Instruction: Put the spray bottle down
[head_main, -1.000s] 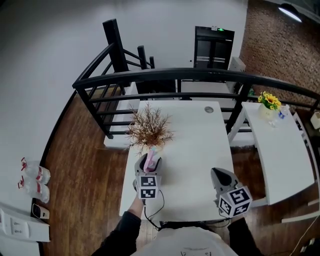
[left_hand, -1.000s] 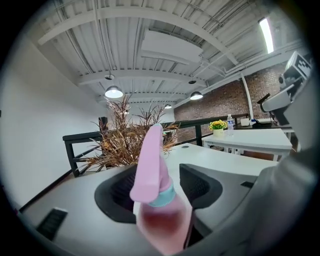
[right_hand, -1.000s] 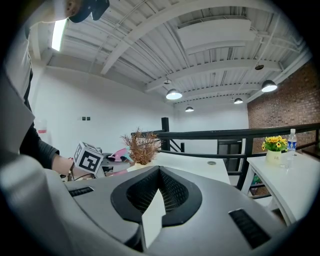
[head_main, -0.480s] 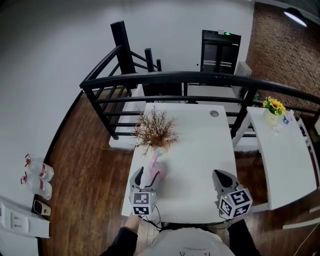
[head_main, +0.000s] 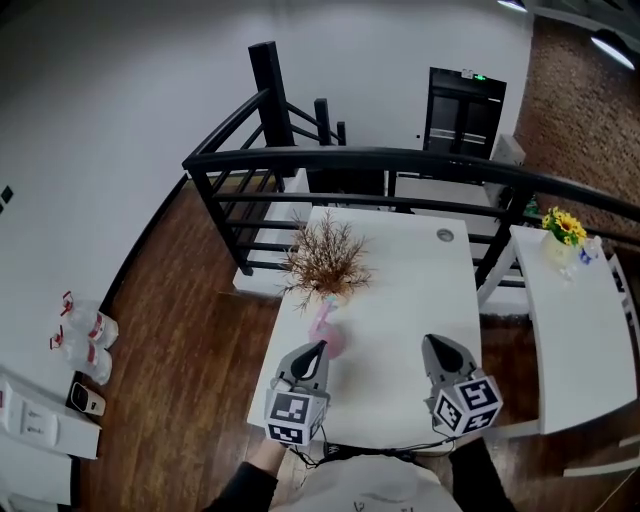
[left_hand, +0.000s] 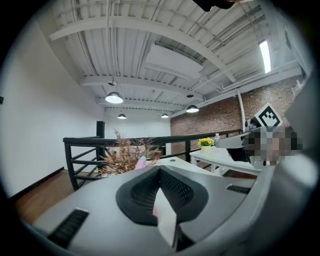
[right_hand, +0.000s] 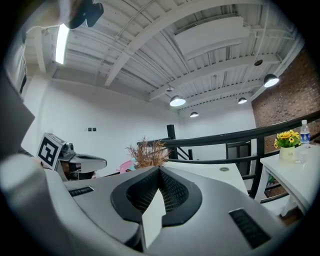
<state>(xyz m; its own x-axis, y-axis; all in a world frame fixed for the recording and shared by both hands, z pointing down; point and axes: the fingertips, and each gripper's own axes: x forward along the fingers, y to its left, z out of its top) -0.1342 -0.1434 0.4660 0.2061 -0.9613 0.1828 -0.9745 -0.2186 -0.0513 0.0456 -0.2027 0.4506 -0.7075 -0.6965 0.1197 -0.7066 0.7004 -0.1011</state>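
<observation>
The white table (head_main: 400, 280) fills the middle of the head view. Behind its far edge runs one black railing (head_main: 400, 160), and to its right stands a second white table (head_main: 585, 340), making two tables. Two grippers are held side by side over the white table's near edge, each pointing away from the person and close to level, each with one cube of square black-and-white markers at its rear. The left gripper (head_main: 320, 346) is over the table's near left corner. Its jaws have just been closing and now meet tip to tip with nothing between them. The right gripper (head_main: 428, 341) is over the table's near right part, its jaws likewise pressed together and empty. One dried brown plant (head_main: 325, 265) stands at the table's left side, toward the far end. The one pink spray bottle (head_main: 328, 335) stands on the table between that plant and the left gripper's tip, just beyond the closed jaws and free of them. One bunch of yellow flowers (head_main: 565, 225) is on the second table, right of the white table, with one clear bottle (right_hand: 304, 132) beside it. Two plastic bottles with red labels (head_main: 85, 340) lie on the wooden floor, well to the table's left. A small green sign (head_main: 480, 76) glows over the dark door beyond the table; its writing and the bottle labels are too small to read.
</observation>
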